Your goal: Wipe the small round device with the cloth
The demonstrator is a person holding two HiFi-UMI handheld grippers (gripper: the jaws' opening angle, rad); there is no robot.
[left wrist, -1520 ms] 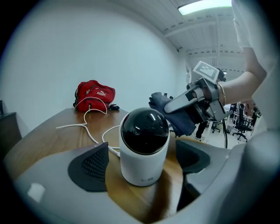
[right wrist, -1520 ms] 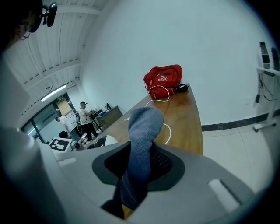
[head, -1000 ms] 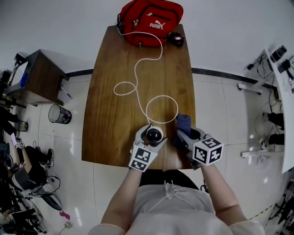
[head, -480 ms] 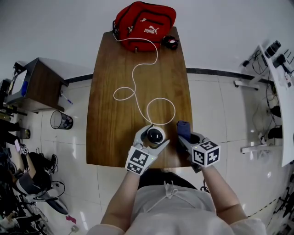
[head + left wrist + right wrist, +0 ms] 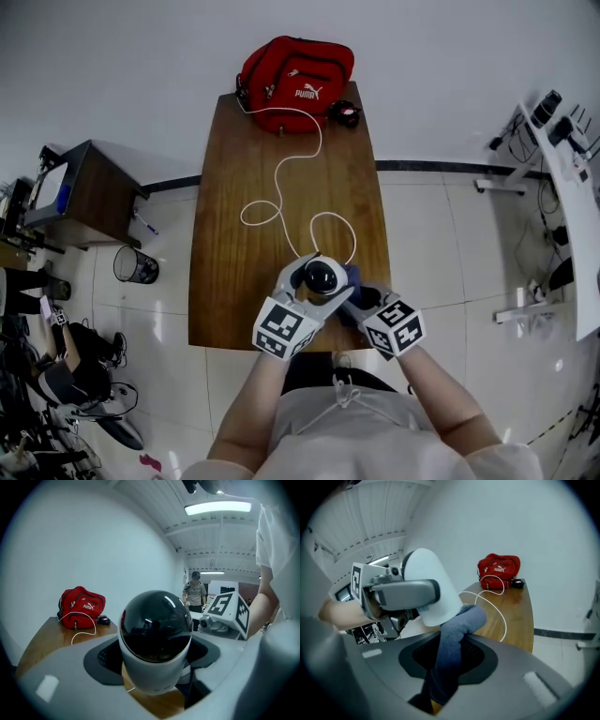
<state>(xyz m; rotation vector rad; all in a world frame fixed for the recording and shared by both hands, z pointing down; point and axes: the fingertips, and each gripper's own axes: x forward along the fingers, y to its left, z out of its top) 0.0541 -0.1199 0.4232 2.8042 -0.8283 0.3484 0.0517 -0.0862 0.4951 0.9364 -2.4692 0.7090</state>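
Note:
The small round device [image 5: 321, 277] is a white body with a glossy black dome, and my left gripper [image 5: 315, 279] is shut on it, holding it raised above the near end of the wooden table [image 5: 234, 234]. In the left gripper view the device [image 5: 154, 639] fills the middle between the jaws. My right gripper [image 5: 354, 292] is shut on a dark blue cloth [image 5: 352, 276]. The cloth [image 5: 457, 639] stands up between the right jaws and its top end touches the device's white side [image 5: 429, 592]. A white cable [image 5: 281, 192] runs from the device across the table.
A red bag [image 5: 295, 67] lies at the table's far end with a small black item [image 5: 344, 113] beside it. A side desk [image 5: 80, 192] and a bin [image 5: 135, 265] stand on the left. A person [image 5: 193, 591] stands far back in the room.
My left gripper has lifted the device higher. My right gripper has moved left with the cloth, from apart to against the device's right side.

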